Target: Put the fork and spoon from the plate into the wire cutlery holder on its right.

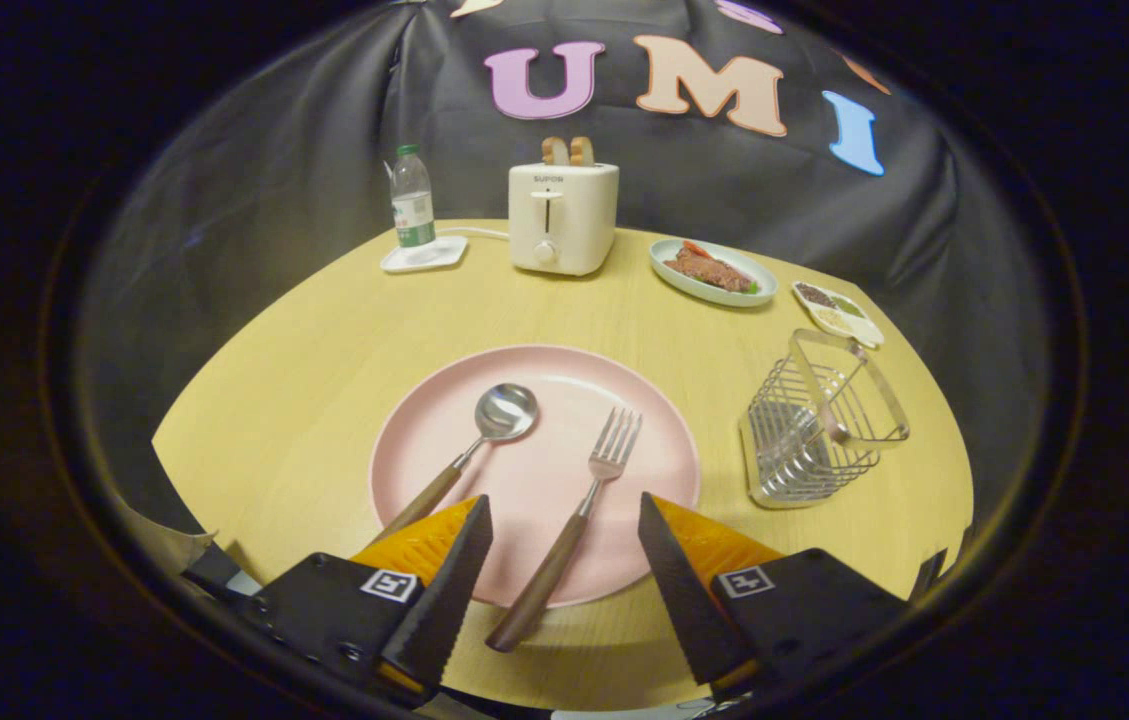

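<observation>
While we look forward along the fingers, the gripper (pixel 564 515) hangs low over the near rim of the pink plate (pixel 424 420), spread wide and grasping nothing. We see the fork (pixel 574 525) lying between its fingers, handle toward us; the spoon (pixel 484 430) lies beside the left finger. Right of the plate stands the wire cutlery holder (pixel 819 430)

Wooden table (pixel 304 400) (pale) — plate (pixel 424 430), wire holder (pixel 814 440), toaster (pixel 562 215), food dish (pixel 669 268), snack tray (pixel 869 330), coaster (pixel 424 256).
</observation>
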`<state>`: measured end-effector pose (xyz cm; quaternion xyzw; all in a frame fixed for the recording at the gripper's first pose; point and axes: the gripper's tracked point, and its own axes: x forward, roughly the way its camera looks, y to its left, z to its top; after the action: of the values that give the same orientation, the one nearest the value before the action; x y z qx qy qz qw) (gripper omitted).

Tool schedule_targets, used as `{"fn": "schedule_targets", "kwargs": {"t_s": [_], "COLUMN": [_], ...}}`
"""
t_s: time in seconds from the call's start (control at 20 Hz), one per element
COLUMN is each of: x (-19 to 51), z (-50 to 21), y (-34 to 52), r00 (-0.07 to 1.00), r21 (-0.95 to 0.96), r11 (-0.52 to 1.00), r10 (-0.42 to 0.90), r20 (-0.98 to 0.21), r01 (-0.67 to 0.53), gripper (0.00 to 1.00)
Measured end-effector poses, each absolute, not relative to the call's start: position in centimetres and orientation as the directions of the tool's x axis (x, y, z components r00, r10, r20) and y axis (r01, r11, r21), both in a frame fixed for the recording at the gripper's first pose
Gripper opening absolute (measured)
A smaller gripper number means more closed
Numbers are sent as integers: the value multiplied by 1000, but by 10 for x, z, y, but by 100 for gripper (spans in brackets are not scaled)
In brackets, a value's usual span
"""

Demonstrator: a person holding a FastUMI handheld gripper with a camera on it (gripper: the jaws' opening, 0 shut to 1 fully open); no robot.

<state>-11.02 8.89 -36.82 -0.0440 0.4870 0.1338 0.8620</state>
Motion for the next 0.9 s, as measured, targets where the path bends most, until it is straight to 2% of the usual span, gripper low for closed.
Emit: {"fn": "schedule_targets", "kwargs": {"t_s": [0.45,0.55,0.9], "x": [-113,-115,-110], "z": [-388,-390,-375], "y": [78,79,71], "r00": [418,386,318], "r21": [-1,26,50], "r11": [958,959,936], "r10": [123,139,168], "r20": [-900,-912,-933], "r01": [-286,-283,-348], "gripper": [38,14,8]}}
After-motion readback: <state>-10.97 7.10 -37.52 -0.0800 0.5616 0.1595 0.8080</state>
